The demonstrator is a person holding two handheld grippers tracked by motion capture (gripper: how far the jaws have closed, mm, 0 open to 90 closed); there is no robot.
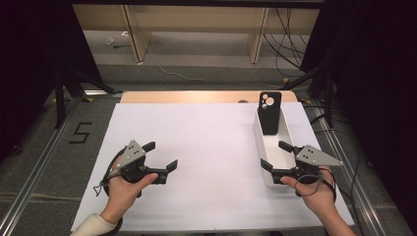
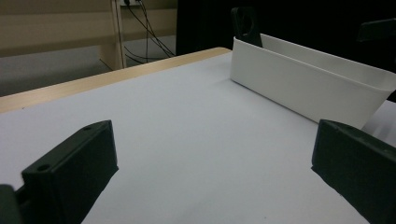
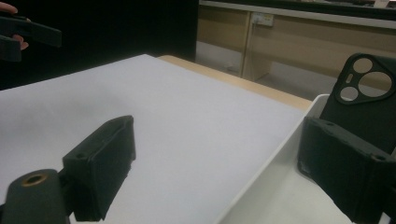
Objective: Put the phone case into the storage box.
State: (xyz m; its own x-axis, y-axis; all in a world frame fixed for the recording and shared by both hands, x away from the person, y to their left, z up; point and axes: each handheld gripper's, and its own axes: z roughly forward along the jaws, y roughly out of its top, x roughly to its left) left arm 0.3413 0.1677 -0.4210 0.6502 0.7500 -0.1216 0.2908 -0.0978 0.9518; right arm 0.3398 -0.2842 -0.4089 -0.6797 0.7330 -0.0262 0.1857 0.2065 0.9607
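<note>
The counter (image 1: 206, 142) carries a white sheet, bare except for the white bin (image 1: 272, 147) near its right edge, which serves as the landmark here. The bin runs lengthwise away from the person; a black phone case (image 1: 270, 113) stands upright at its far end, leaning on the end wall, camera cut-outs uppermost.

The right gripper (image 1: 278, 156) sits at the bin's near end, released, its jaws straddling the bin's left wall: one outside, one over the interior. The left gripper (image 1: 161, 158) rests well to the left of the bin, released and holding nothing.

Judgement: the approach stage is in hand, with no grasp made. The next move calls for advancing the right gripper along the bin to the case. The bin's interior is narrow, leaving little side clearance; open sheet lies to its left.
</note>
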